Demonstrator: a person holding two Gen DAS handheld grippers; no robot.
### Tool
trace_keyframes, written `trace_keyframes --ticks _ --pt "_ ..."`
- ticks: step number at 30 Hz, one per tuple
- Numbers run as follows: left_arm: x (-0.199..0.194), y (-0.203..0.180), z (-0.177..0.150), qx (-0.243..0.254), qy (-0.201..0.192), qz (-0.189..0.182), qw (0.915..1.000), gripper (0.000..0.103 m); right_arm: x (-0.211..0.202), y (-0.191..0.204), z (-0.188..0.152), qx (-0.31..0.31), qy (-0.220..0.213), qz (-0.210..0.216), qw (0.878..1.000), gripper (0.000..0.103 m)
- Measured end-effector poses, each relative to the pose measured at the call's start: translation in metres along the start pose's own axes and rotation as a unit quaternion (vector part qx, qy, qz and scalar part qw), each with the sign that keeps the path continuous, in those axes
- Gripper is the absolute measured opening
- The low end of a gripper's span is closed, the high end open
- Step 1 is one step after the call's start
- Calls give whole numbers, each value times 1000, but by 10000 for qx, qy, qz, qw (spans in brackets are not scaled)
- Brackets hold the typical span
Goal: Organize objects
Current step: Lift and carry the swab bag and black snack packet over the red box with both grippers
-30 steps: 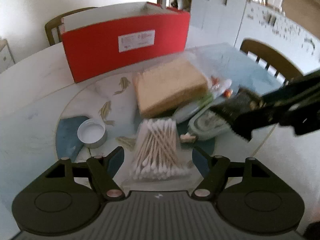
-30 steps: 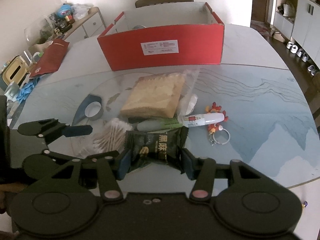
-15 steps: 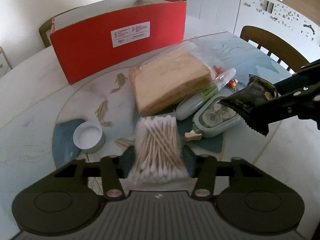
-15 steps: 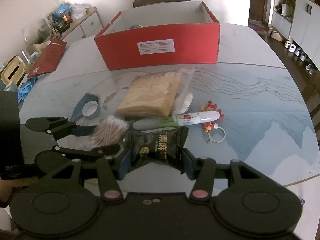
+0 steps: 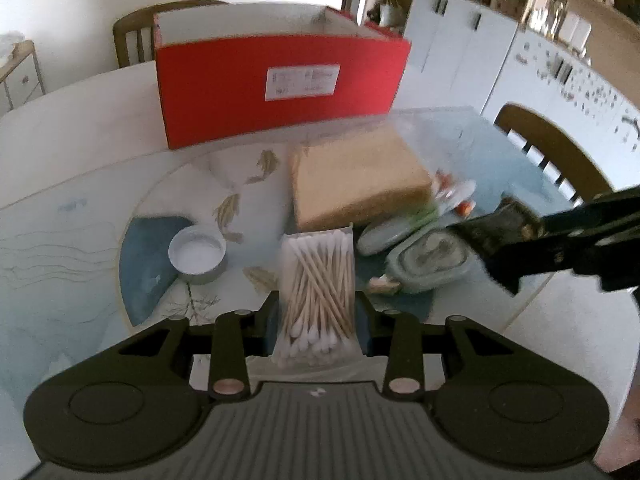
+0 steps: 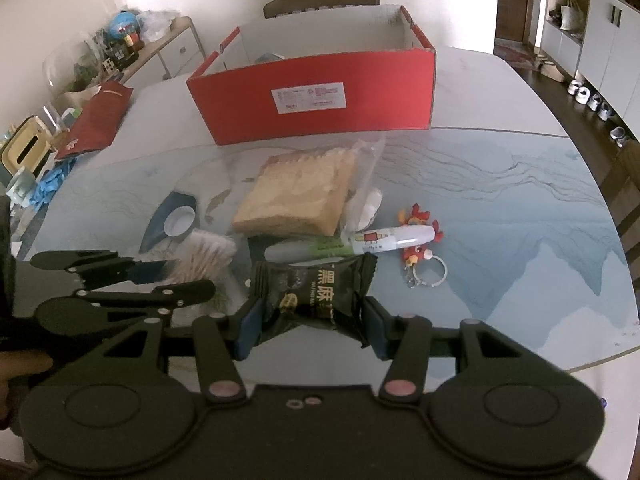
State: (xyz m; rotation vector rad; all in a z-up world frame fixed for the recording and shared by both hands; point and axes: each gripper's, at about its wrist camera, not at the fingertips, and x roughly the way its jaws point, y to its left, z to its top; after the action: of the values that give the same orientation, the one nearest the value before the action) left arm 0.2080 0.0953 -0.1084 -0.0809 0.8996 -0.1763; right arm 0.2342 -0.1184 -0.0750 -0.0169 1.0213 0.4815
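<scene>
A clear bag of cotton swabs [image 5: 318, 280] sits between the fingers of my left gripper [image 5: 316, 316]. Its jaws are closing, and the pads press on the bag's two sides. In the right wrist view the same gripper [image 6: 186, 276] reaches in from the left onto the swabs [image 6: 204, 256]. My right gripper [image 6: 312, 316] is shut on a black snack packet [image 6: 316, 292] and holds it above the table. A red cardboard box [image 6: 320, 96] with an open top stands at the back of the table.
A bagged loaf of bread [image 6: 296, 196], a white-green tube [image 6: 352, 242], a red keychain [image 6: 418, 240] and a white cap [image 6: 180, 220] lie on the glass table. A grey-green case [image 5: 432, 260] lies beside the swabs. Wooden chairs stand behind the table and to the right.
The left jaws have come together from wide open onto the swab bag, and that gripper has rolled a little. The right gripper and its packet have kept still.
</scene>
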Motion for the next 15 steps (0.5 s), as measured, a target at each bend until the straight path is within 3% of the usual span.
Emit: trace_keyframes --ticks 15 --pt "-45 -8 58 -143 -699 -233 9972 36 -31 -2 55 -240 -591 171 9978 53"
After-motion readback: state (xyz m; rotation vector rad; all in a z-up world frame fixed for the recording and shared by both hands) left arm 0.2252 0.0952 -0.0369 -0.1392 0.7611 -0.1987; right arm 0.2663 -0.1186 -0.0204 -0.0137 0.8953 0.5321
